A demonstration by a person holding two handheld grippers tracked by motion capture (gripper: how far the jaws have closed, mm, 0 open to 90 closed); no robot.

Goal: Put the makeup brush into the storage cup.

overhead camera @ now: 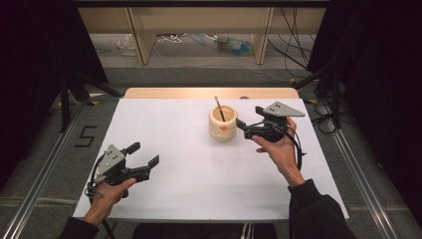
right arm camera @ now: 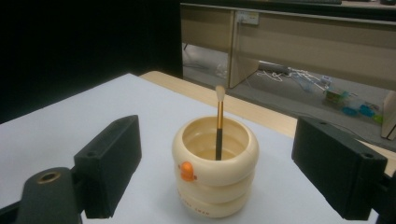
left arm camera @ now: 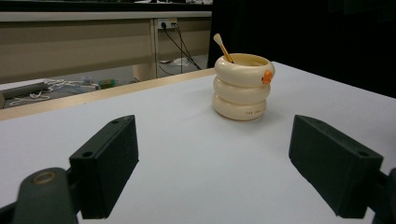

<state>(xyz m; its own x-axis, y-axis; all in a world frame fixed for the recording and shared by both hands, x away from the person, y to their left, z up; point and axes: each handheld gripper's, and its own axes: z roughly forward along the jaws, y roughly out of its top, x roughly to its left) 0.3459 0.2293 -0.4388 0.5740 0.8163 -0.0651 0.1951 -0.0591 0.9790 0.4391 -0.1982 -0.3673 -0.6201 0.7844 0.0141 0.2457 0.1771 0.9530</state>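
One white surface (overhead camera: pixel 199 169) carries everything, with a dark room, shelving and floor cables behind. Two hand-held grippers: the left hand-held gripper (overhead camera: pixel 146 158) and the right hand-held gripper (overhead camera: pixel 241 124), both wide open and empty. One cream cup (overhead camera: pixel 222 123) stands just beside the right one, holding one brush (overhead camera: pixel 219 108).

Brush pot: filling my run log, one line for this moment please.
right gripper: open, beside pot | brush: in pot | left gripper: open, idle

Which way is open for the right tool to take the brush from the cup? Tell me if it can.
Probably yes. The right tool is open beside the cup, and the brush stands above the rim with nothing over it.
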